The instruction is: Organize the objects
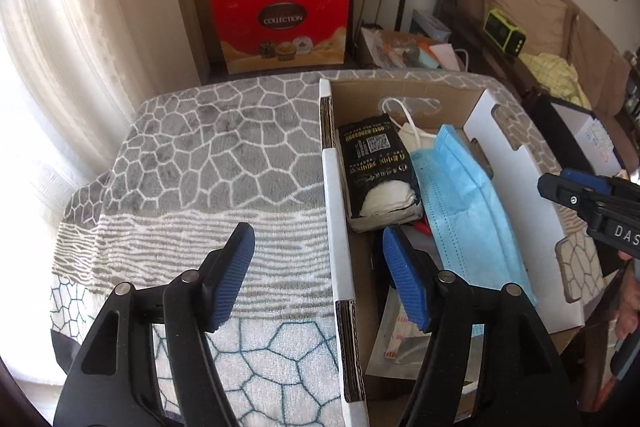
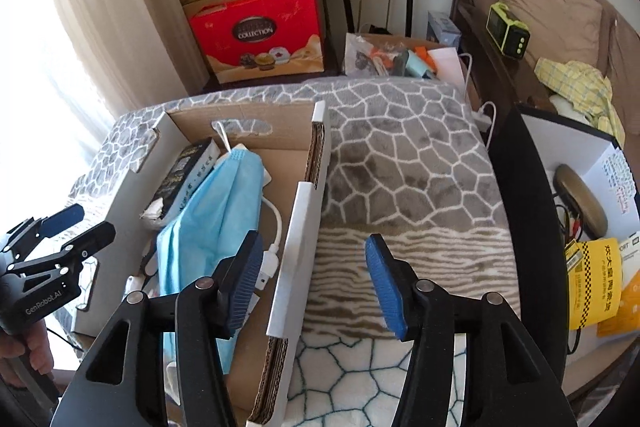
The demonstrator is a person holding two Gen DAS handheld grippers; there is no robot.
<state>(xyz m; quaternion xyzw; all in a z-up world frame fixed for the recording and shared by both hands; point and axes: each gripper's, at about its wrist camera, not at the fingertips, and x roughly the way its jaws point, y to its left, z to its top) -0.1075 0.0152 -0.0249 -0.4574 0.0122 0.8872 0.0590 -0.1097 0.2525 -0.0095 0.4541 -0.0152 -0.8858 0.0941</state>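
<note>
Both the left gripper point(image 1: 318, 277) and right gripper point(image 2: 312, 283) are held released, each straddling a wall of the open corrugated cardboard box point(image 1: 334, 211), inside which the pale blue pleated face mask point(image 1: 468, 203) lies; a clean lift is judged to require both walls pinched evenly.

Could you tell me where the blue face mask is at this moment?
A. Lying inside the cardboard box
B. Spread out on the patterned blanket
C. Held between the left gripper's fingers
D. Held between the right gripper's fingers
A: the blue face mask lies inside the cardboard box beside a black packet, while the left gripper and the right gripper are both open and hold nothing.
</note>
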